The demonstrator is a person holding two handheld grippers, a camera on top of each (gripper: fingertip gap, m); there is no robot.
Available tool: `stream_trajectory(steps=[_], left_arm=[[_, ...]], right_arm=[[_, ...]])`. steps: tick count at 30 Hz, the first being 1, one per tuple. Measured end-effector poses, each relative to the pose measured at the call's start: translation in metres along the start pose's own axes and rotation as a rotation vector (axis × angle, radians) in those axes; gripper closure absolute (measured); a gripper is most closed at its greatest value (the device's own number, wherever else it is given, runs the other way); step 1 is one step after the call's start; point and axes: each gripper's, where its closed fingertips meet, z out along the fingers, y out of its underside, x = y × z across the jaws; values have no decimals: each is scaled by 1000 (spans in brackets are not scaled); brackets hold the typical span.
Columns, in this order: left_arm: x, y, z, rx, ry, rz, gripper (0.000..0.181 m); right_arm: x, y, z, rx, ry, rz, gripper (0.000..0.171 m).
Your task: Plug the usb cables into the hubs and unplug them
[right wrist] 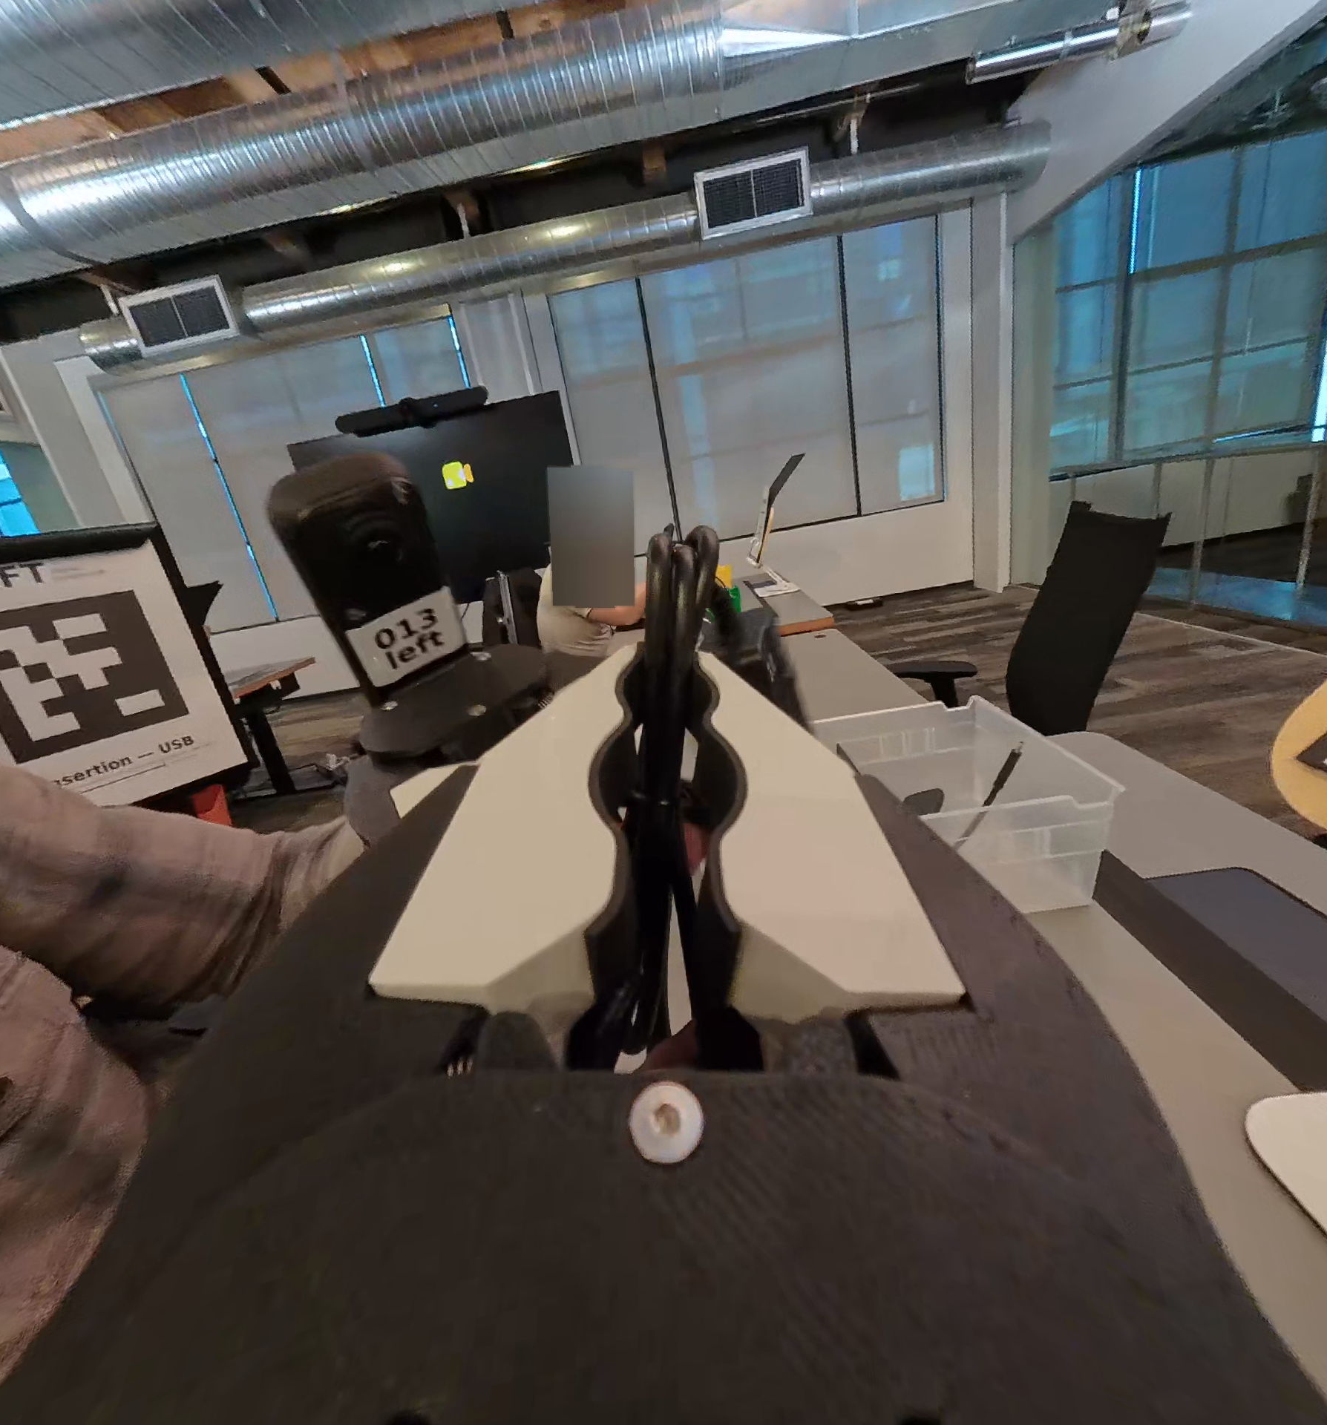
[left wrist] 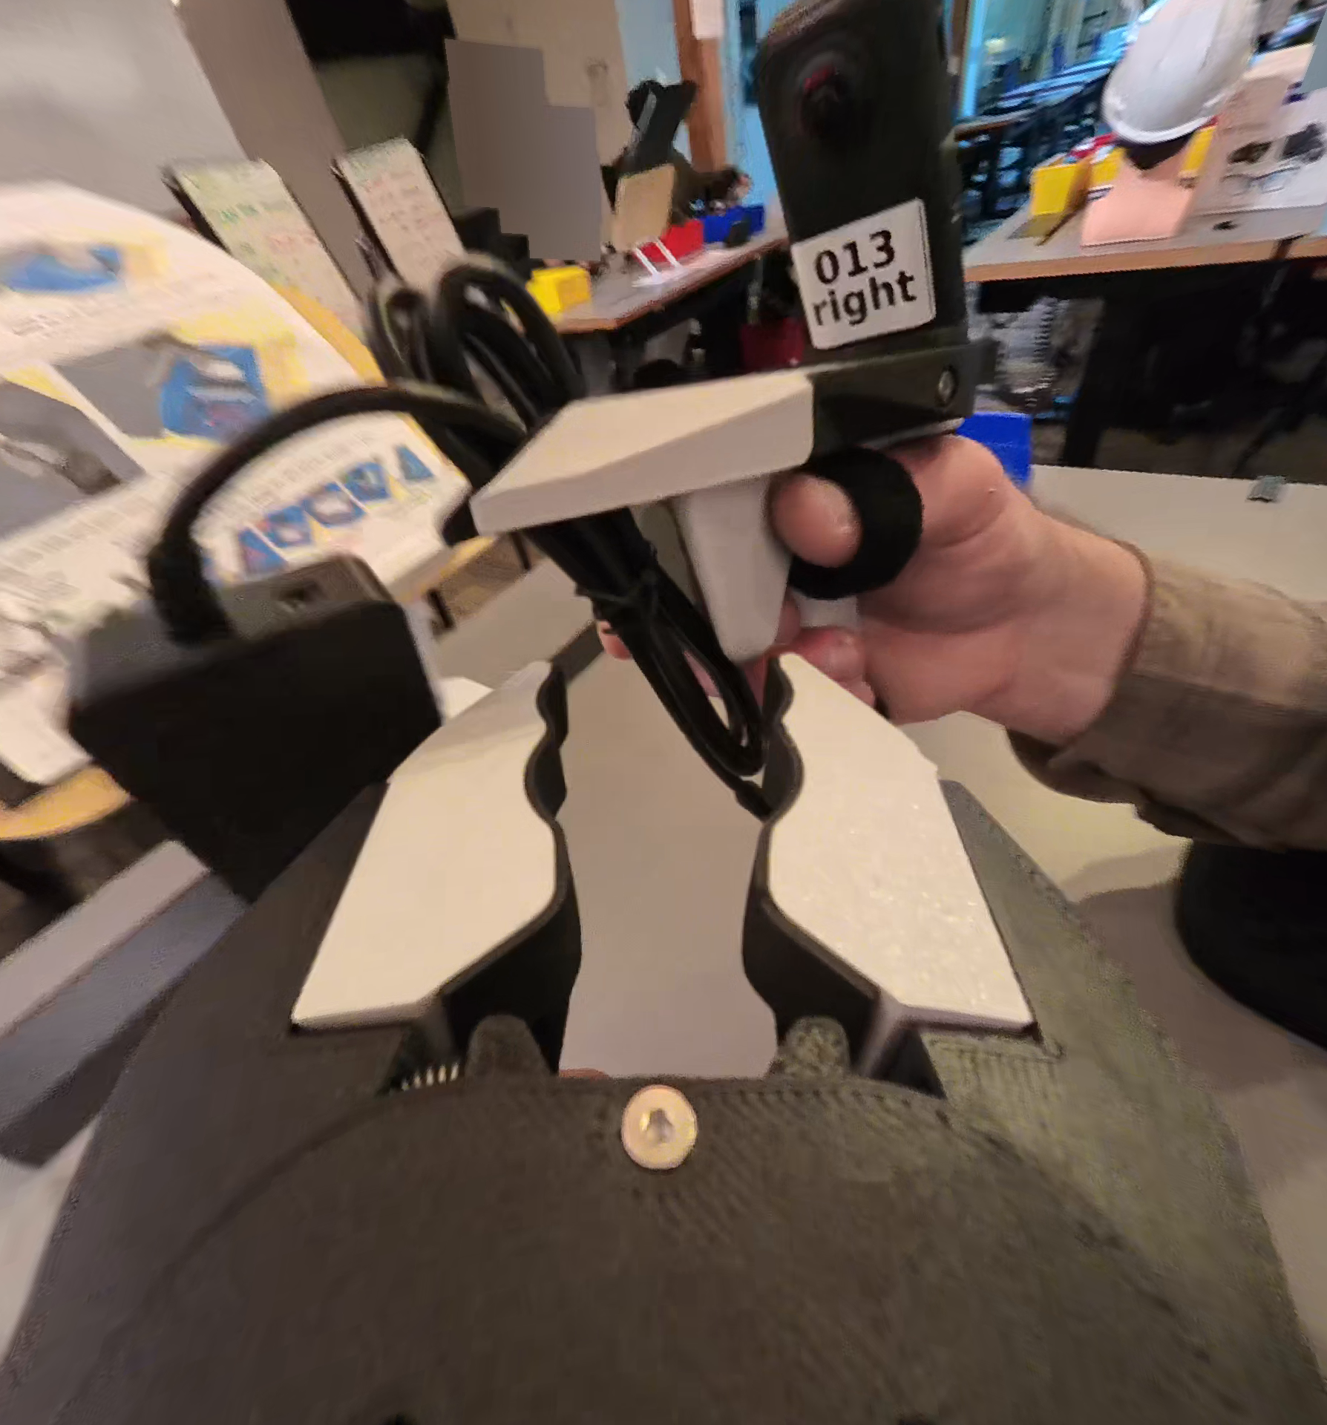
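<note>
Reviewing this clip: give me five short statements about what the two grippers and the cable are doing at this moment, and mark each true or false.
1. The right gripper is shut on a bundled black cable. True.
2. The left gripper is clamped on the cable too. False: its fingers stand apart, and the cable's lower loop only hangs near its right fingertip.
3. The cable is stretched out in a single straight line. False: it is coiled in loops and tied at the middle.
4. A clear plastic bin sits on the table to the right of the right gripper. True.
5. The cable is plugged into a hub in the bin. False: no plugged connection is visible; the bundle is held up in the air.
</note>
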Motion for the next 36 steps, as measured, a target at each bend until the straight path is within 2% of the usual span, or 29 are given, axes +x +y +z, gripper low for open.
stream_trajectory(steps=[3, 5, 6, 11, 14, 16, 17, 20, 25, 29, 32, 36], left_arm=[[5, 11, 10, -5, 97, -89, 131], [9, 12, 13, 33, 134, -106, 143], [13, 12, 14, 47, 150, -103, 156], [18, 11, 18, 82, 160, -105, 167], [12, 18, 18, 35, 106, -44, 170], [0, 26, 18, -5, 58, -29, 173], [-9, 30, 18, -29, 6, -3, 173], [-30, 36, 16, -87, -112, 89, 174], [-50, 29, 20, -115, -151, 95, 174], [-61, 27, 29, -134, -155, 69, 174], [-59, 31, 36, -158, -143, 73, 174], [-56, 35, 39, -173, -170, 114, 174]], right_arm=[[-3, 2, 3, 6, -21, 14, 166], [-3, 4, 5, 2, -12, 3, 166], [0, 3, 4, 8, -3, 0, 166], [4, 3, -1, 15, -27, 36, 165], [8, 7, -1, 0, -23, 39, 163], [15, 10, -3, -49, 17, 15, 149], [20, 11, -6, -76, 59, -34, 143], [35, 8, -20, -172, 201, -240, 141], [36, -3, -39, -347, 373, -669, 149], [18, -2, -31, -461, 418, -1039, 151], [26, 9, -25, -580, 497, -1211, 152], [42, 19, -24, -650, 566, -1286, 156]])
